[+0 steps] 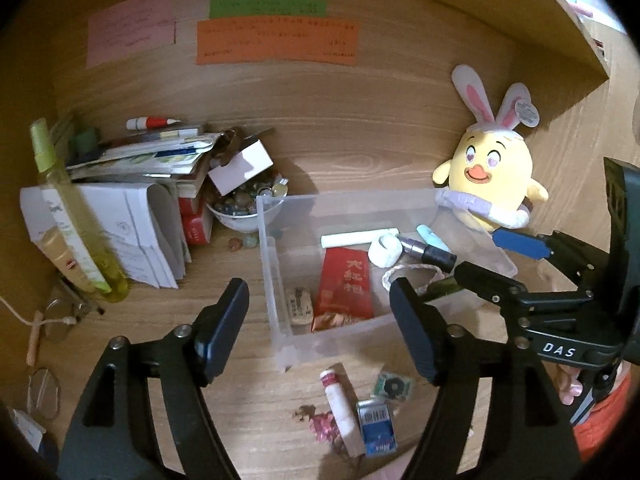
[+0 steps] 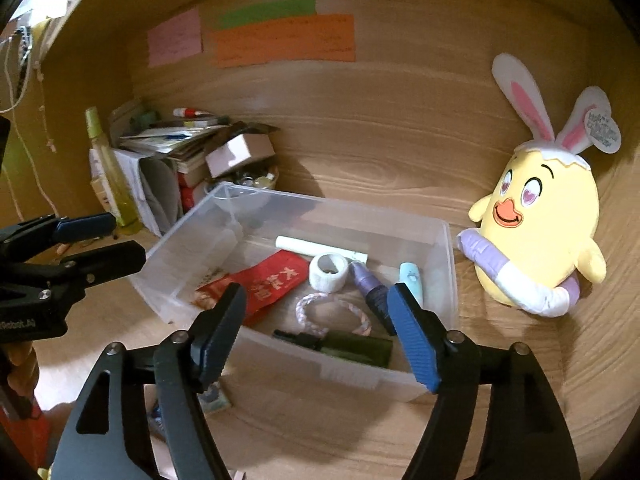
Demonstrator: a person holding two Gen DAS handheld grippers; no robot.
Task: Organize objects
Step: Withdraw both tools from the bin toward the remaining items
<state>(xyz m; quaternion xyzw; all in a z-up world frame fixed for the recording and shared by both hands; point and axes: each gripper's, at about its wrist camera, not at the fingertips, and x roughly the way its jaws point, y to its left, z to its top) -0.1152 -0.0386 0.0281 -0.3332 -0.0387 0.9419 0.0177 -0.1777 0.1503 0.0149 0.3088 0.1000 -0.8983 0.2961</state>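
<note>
While sitting mid-worktop, clear plastic bin point(image 2: 436, 240) already loaded: red packet point(image 2: 268, 284), white tape roll point(image 2: 329, 272), white tube point(image 2: 316, 249), braided ring point(image 2: 332, 312), dark green bottle point(image 2: 352, 346) along the near wall, purple pen point(image 2: 366, 282) and pale blue piece point(image 2: 410, 276) toward 3 o'clock. Thin walls, likely light and a bit flexy; slick too. Best taken by the rim at both short ends, pads pinching the wall rather than the corners.

Just outside at 6 o'clock in the left wrist view, still loose on the worktop point(image 1: 256, 412): white glue stick point(image 1: 340, 404), small blue box point(image 1: 376, 428), round-dial card point(image 1: 394, 386), pink crumpled bit point(image 1: 324, 424). Stick stiff but prone to roll, so across its middle; box rigid, across its narrow sides; card flat and thin, awkward, probably an edge lift.

Left gripper point(image 1: 316, 332) spread fairly wide, nothing between the pads, hovering at the bin's near-left corner. Right gripper point(image 2: 314, 336) likewise parted and empty, above the near wall over the green bottle.

Farther out: yellow plush chick point(image 2: 540, 232) at 3 o'clock just beside the bin, soft, squashy. At 10 o'clock, paper stack point(image 1: 132, 216), bowl of stones point(image 1: 240, 208), green spray bottle point(image 1: 68, 212). Coloured notes point(image 1: 276, 40) on the back panel at 12.
</note>
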